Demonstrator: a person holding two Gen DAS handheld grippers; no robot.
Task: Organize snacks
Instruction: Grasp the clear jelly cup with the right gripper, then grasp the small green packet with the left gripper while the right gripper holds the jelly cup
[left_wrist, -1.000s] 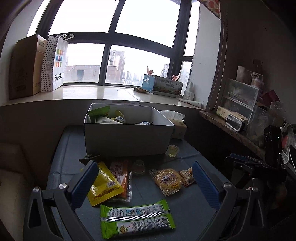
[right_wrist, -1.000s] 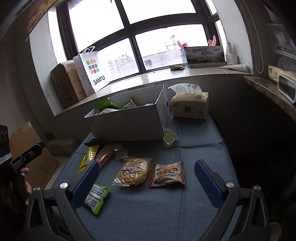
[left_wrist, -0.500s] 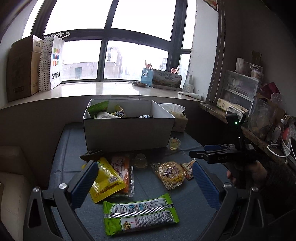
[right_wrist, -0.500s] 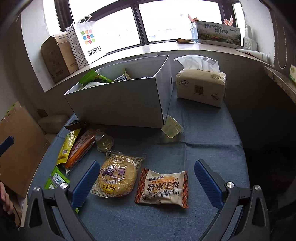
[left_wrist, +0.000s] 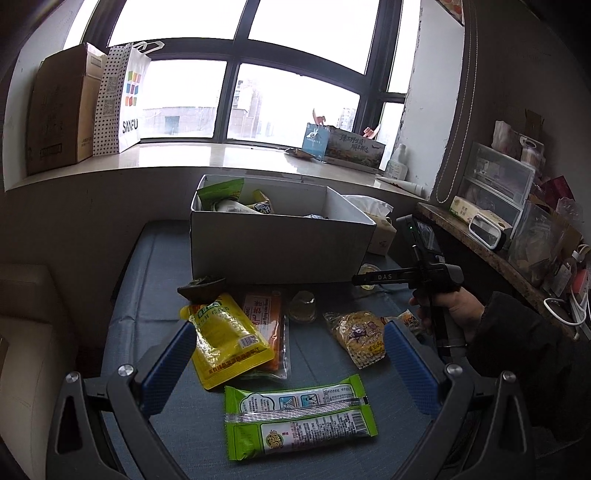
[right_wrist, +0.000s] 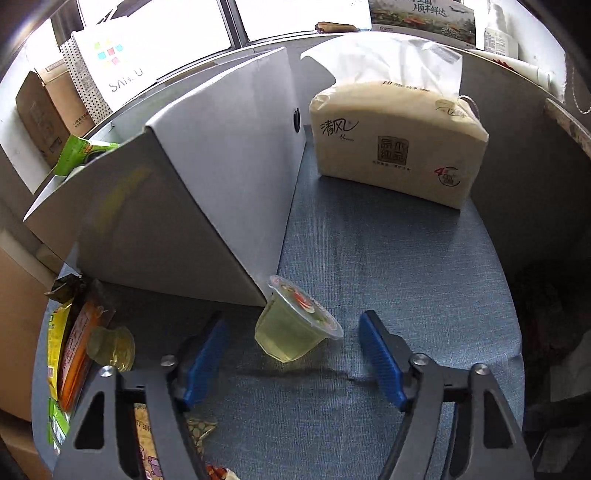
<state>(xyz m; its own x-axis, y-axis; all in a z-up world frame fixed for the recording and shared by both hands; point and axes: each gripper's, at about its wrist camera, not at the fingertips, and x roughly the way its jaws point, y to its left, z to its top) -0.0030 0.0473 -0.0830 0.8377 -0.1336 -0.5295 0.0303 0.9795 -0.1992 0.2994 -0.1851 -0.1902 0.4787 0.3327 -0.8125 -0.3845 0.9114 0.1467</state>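
A clear jelly cup (right_wrist: 288, 336) lies tilted on the blue cloth at the corner of the white box (right_wrist: 192, 206). My right gripper (right_wrist: 291, 321) points down over it. Its jaws are closing with the cup between them, and both blue pads still stand clear of it. My left gripper (left_wrist: 290, 332) is open above the loose snacks: a green packet (left_wrist: 299, 417), a yellow pouch (left_wrist: 225, 339), an orange packet (left_wrist: 267, 314) and a round cake packet (left_wrist: 360, 336). The white box (left_wrist: 277, 247) holds several snacks.
A tissue pack (right_wrist: 395, 147) stands right of the box. A second jelly cup (right_wrist: 110, 347) sits near the box front. A person's hand (left_wrist: 454, 310) holds the right tool. A cluttered shelf (left_wrist: 495, 258) runs along the right; a windowsill (left_wrist: 184, 158) lies behind.
The right gripper dropped and pushed forward, from over the cake packets to the jelly cup at the box corner, and its jaws narrowed. The left view shifted slightly closer to the snacks.
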